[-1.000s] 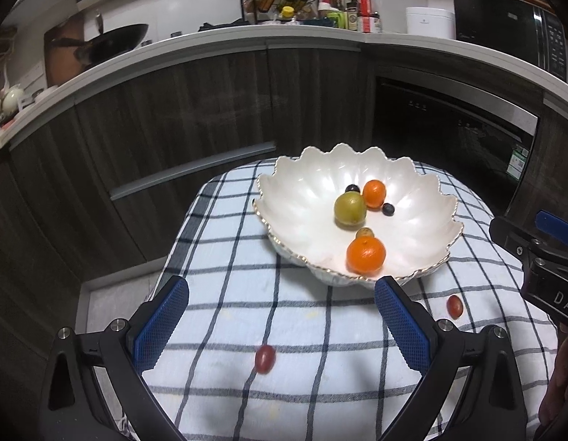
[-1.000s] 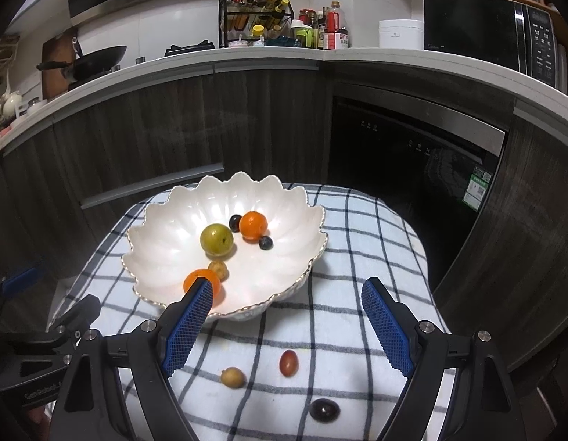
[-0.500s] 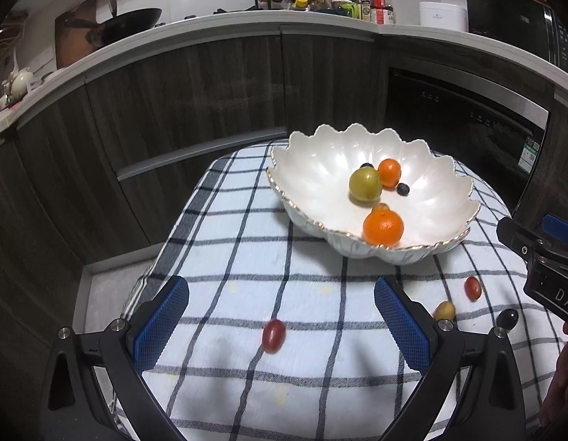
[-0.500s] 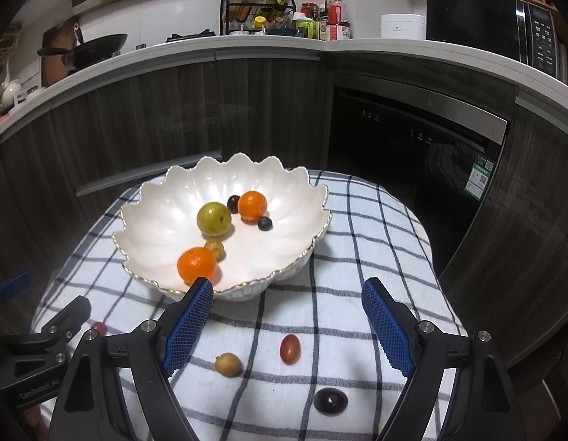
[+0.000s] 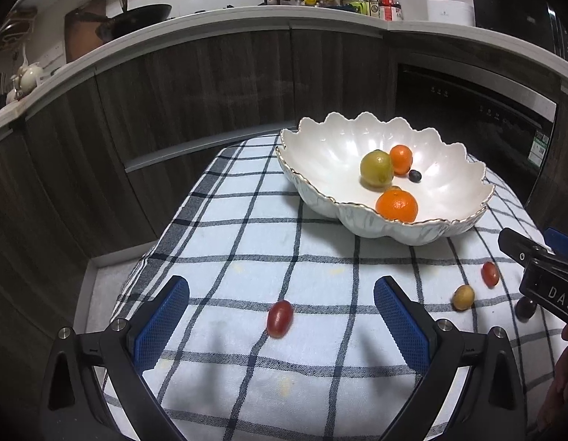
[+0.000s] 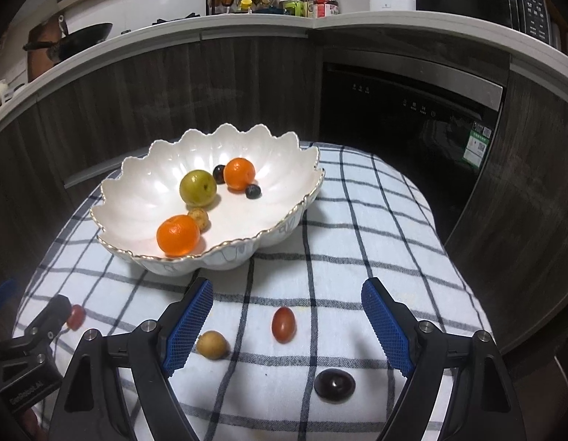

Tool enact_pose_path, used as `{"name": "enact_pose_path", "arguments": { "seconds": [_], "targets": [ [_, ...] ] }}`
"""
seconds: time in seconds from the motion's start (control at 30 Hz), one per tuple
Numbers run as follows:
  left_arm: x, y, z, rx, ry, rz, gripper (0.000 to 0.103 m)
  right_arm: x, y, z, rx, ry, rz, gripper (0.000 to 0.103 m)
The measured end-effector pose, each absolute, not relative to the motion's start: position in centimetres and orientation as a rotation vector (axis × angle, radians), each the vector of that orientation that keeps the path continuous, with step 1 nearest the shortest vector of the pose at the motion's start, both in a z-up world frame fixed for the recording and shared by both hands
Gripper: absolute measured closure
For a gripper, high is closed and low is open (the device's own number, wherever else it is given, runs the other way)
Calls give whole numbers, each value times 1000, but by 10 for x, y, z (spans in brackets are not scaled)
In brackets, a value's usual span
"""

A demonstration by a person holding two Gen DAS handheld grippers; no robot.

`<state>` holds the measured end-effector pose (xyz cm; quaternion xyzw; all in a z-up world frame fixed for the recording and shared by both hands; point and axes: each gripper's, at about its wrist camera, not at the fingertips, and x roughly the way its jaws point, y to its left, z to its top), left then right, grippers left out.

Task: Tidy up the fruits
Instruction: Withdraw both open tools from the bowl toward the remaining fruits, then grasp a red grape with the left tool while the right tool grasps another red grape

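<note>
A white scalloped bowl (image 5: 313, 154) (image 6: 137, 191) on the checked cloth holds two oranges, a green fruit (image 6: 198, 187), a small yellow fruit and dark grapes. My left gripper (image 5: 282, 316) is open and empty, with a red grape tomato (image 5: 280, 318) on the cloth between its fingers. My right gripper (image 6: 284, 321) is open and empty, with a second red tomato (image 6: 283, 324) between its fingers. A small yellow fruit (image 6: 211, 344) lies by its left finger and a dark grape (image 6: 334, 385) lies nearer me.
The checked cloth (image 5: 247, 228) covers a small rounded table with drops at its left and right edges. Dark cabinets and a dishwasher (image 6: 405, 110) stand behind. The counter above carries a wok (image 5: 137, 18), a spice rack and bottles.
Both grippers have drawn back and lowered toward the cloth. The bowl now sits farther off, and the loose fruits on the cloth lie closer between the fingers.
</note>
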<state>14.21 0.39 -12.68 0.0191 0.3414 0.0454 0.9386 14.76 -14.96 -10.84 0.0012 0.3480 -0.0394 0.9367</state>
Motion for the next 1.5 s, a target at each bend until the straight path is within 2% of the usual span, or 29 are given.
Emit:
{"name": "enact_pose_path", "arguments": {
  "seconds": [0.43, 0.6, 0.67, 0.77, 0.87, 1.0, 1.03, 1.07, 1.3, 1.37, 1.5],
  "targets": [
    [151, 6, -145, 57, 728, 106, 9, 154, -148, -126, -3, 731, -85, 20],
    [157, 7, -156, 47, 772, 94, 21, 159, -149, -137, 2, 764, -86, 32],
    [158, 8, -159, 39, 784, 92, 23, 161, -149, -142, 6, 783, -80, 41],
    [160, 9, -163, 34, 793, 96, 28, 164, -149, -149, 6, 811, -72, 50],
    [162, 9, -166, 31, 808, 94, 31, 166, -149, -150, 7, 822, -71, 51],
    [164, 9, -171, 25, 833, 79, 46, 166, -148, -152, 3, 830, -71, 51],
    [164, 10, -172, 16, 839, 75, 48, 166, -148, -152, 3, 833, -71, 55],
    [165, 10, -173, 13, 844, 74, 49, 167, -148, -153, 3, 839, -70, 58],
    [166, 11, -176, 11, 866, 73, 59, 170, -148, -156, 1, 861, -71, 58],
    [166, 11, -176, 9, 864, 72, 59, 170, -148, -156, 0, 866, -68, 65],
    [165, 12, -177, 3, 863, 70, 67, 171, -148, -158, 5, 878, -65, 72]
  ]
}}
